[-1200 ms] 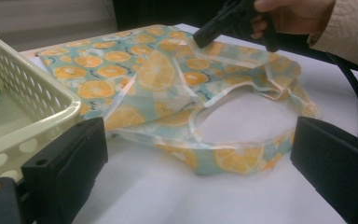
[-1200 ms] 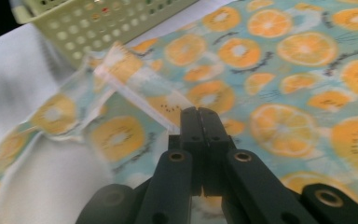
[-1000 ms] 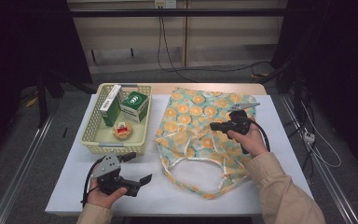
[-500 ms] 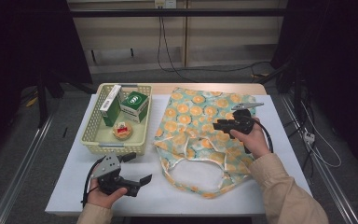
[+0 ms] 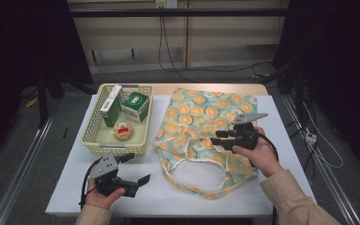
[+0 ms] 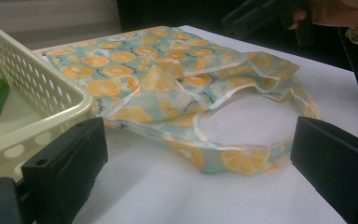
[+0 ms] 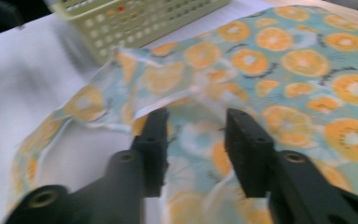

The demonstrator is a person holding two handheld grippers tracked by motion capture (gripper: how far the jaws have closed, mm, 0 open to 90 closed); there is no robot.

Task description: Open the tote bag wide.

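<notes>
The orange-print tote bag (image 5: 206, 136) lies flat on the white table (image 5: 65, 187), just to the right of the cream plastic basket (image 5: 93, 136), its mouth and looped handles (image 5: 201, 185) turned toward the person's edge. The right gripper (image 5: 219, 137) hovers over the middle of the bag, pointing toward the basket; in the right gripper view its jaws stand a narrow gap apart, having just been closing a little after opening, and between and below them is only the printed cloth, with a raised fold of the bag's rim (image 7: 168, 100) just ahead of the tips and not pinched. The left gripper (image 5: 138, 171) rests on the table below the basket's near corner, left of the bag's handles; in the left gripper view its jaws stand wide apart with nothing held, and the bag (image 6: 186, 84) lies ahead of them, the handle loop nearest. Inside the basket stand a green-and-white carton (image 5: 136, 107) and a taller white-and-green box (image 5: 111, 105), with a small round packet (image 5: 123, 131) in front of them. The table is a plain white sheet with a wooden edge showing beyond the bag. Around it the room is dark, with a grey floor, metal rails along both sides, and cables hanging down a pale panel behind the basket.
</notes>
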